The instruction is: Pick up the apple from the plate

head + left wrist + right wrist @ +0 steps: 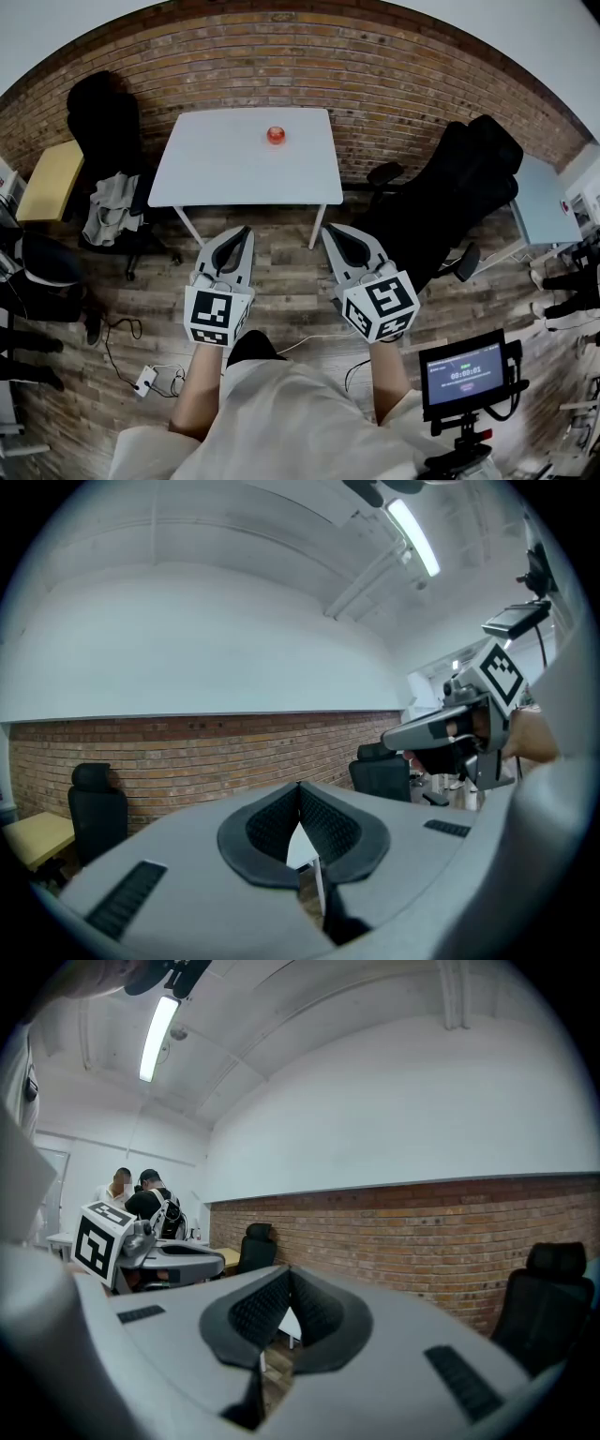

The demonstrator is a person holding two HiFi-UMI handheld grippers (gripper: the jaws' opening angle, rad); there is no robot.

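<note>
While apple [276,135] sits apart, jaws closed, empty

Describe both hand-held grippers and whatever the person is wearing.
The left hand-held gripper and right hand-held gripper match: grey shells tapering forward, black ribbed pads inside, each carrying a white cube with black square markers. The person wears a cream top, forearms uncovered.

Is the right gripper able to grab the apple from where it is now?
Probably not yet. The right gripper hangs short of the table, and the apple sits near the table's far edge. Its jaws are shut too.
</note>
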